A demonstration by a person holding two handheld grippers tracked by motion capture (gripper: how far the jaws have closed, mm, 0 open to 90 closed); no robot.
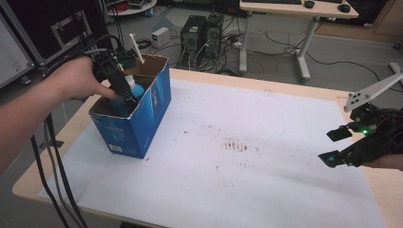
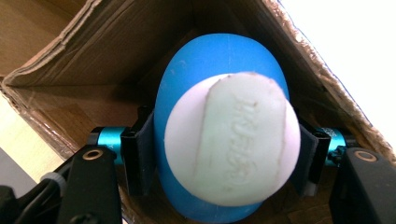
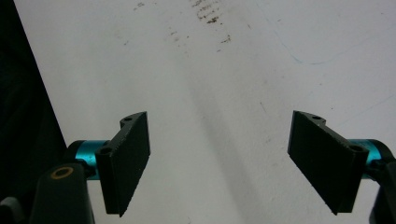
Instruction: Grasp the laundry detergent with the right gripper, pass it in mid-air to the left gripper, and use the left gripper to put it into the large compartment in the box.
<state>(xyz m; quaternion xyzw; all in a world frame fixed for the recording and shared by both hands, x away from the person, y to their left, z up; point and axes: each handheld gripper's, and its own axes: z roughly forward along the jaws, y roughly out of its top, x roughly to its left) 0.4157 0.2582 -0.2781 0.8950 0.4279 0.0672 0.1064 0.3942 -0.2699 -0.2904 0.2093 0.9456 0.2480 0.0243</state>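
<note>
Standing upright inside the box (image 1: 142,114), the bottle (image 2: 219,135) sits squarely between the two jaws of the left tongs (image 2: 224,154), its white cap facing the left gripper view and its blue body behind the cap. Both pads flank the bottle just under the cap, one on each side, close against the blue plastic. Whether they press on it or merely lie alongside cannot be told. That gap is narrow, little more than the bottle's width.

From the high view, the left tongs (image 1: 121,92) reach down into the box from above, held by the left hand (image 1: 78,78), with the bottle's blue shoulder showing just beside the jaws. A cable trails from them over the bench edge.

The right tongs (image 1: 338,145) hover well apart from the box, over the right side of the bench (image 1: 285,85), above the white mat (image 1: 247,190). Their jaws stand wide with nothing between them; the right gripper view looks through the gap (image 3: 219,163) onto bare, faintly stained mat.

The box is open-topped cardboard, blue outside and brown inside, standing on the mat at the bench's left end. It holds the bottle, and a white stick (image 1: 137,48) pokes up from its far corner.
</note>
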